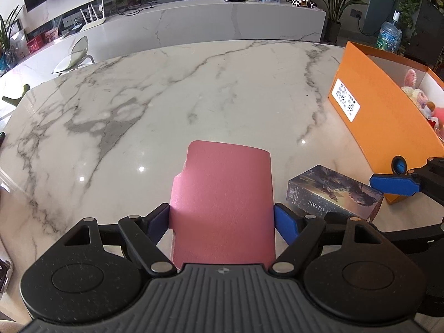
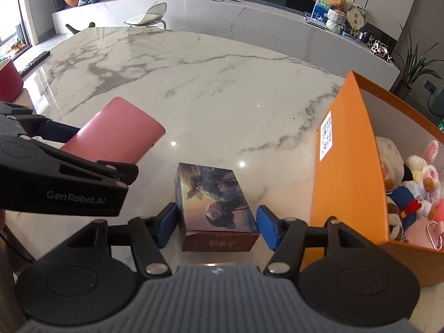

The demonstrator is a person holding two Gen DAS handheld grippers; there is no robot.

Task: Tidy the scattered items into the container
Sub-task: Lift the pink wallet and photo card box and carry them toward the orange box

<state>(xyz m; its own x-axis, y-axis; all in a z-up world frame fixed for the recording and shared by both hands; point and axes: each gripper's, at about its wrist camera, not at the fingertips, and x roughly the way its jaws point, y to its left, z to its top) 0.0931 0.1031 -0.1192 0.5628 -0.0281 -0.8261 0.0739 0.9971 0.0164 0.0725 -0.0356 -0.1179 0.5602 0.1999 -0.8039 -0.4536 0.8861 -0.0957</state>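
Observation:
My left gripper point(image 1: 222, 219) is shut on a pink leather wallet point(image 1: 224, 202) and holds it above the marble table point(image 1: 166, 97); the wallet also shows in the right wrist view point(image 2: 116, 133). My right gripper point(image 2: 216, 224) is open with its blue pads on either side of a printed photo-card box point(image 2: 216, 202) that lies on the table; a small gap shows at the right pad. The box also shows in the left wrist view point(image 1: 333, 194). The orange container point(image 2: 347, 166) stands to the right, holding several plush toys point(image 2: 413, 188).
The container also shows in the left wrist view point(image 1: 383, 116). A red pot point(image 2: 9, 80) and a keyboard point(image 2: 33, 61) sit at the table's far left. A chair point(image 2: 149, 16) and a long marble counter point(image 2: 249, 14) stand beyond the table.

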